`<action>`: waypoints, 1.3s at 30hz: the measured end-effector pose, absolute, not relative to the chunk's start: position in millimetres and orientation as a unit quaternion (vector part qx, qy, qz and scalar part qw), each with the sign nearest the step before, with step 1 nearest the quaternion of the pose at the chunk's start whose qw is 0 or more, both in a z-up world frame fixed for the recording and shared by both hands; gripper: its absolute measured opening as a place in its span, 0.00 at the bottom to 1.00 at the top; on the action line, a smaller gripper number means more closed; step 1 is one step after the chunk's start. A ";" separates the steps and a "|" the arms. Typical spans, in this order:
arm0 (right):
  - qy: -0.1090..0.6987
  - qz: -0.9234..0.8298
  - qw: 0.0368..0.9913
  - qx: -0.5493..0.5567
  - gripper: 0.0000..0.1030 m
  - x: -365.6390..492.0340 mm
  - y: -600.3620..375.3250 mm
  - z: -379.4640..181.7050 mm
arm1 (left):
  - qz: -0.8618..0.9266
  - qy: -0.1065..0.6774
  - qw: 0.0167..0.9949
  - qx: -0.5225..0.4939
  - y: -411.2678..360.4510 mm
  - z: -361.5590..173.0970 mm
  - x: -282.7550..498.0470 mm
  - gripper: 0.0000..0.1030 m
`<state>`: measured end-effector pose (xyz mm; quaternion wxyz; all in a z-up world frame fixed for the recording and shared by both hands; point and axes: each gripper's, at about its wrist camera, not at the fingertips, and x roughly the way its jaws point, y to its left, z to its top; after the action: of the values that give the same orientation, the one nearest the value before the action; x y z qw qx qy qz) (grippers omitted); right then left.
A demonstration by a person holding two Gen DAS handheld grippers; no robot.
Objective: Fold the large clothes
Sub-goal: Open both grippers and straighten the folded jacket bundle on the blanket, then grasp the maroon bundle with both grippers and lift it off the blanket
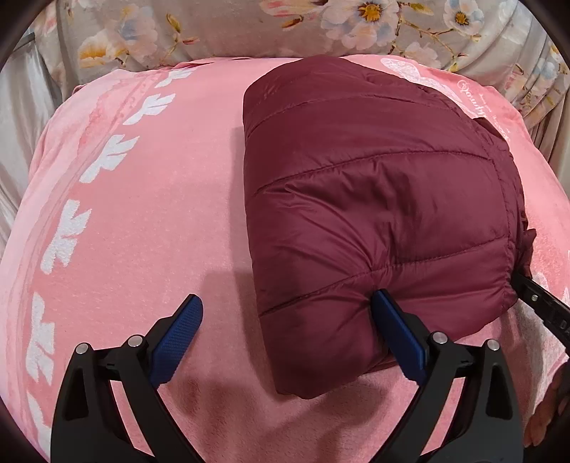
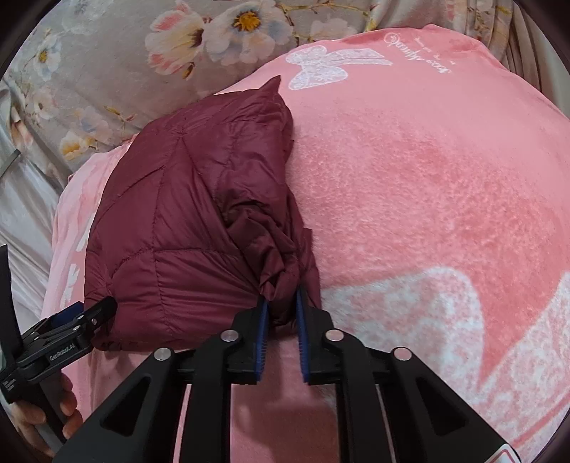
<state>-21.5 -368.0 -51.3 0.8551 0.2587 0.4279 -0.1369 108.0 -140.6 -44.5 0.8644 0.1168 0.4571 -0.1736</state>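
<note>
Your jacket [image 1: 374, 199] lies folded into a compact bundle on the pink blanket [image 1: 142, 213], toward its far edge near the floral sheet [image 1: 249, 28]. Left gripper [image 1: 285, 320] is spread, one finger pressing the near edge, the other over bare blanket. Right gripper [image 2: 281, 313] pinches bunched fabric at the bundle's near corner. Judged: final tidying. Tuck that loose bunch under before releasing; press, do not drag. Open blanket lies on both sides; the far edge leaves little room.
</note>
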 end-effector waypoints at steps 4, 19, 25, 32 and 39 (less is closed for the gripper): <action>0.435 -0.150 0.852 0.249 0.31 -26.4 -369.5 -47.3 | -0.170 0.455 0.866 0.118 -141.1 -45.4 107.1 0.93; 0.397 -0.146 0.862 0.280 0.55 -17.1 -388.2 -2.5 | -0.187 0.445 0.874 0.051 -112.9 -17.2 114.9 0.94; 0.400 -0.135 0.858 0.293 0.66 14.9 -397.3 -3.8 | -0.210 0.469 0.858 -0.027 -98.4 -11.8 140.9 0.94; 0.404 -0.117 0.835 0.356 0.66 34.3 -410.7 -26.4 | -0.219 0.503 0.830 -0.106 -96.4 -27.6 170.9 0.94; 0.398 -0.093 0.812 0.417 0.75 45.0 -418.4 -52.0 | -0.255 0.524 0.800 -0.142 -120.5 -45.7 195.2 0.94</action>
<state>45.0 -418.4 -52.0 0.8120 0.4167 0.3981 -0.0929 195.2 -120.5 -45.7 0.8001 -0.1421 0.5242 -0.2547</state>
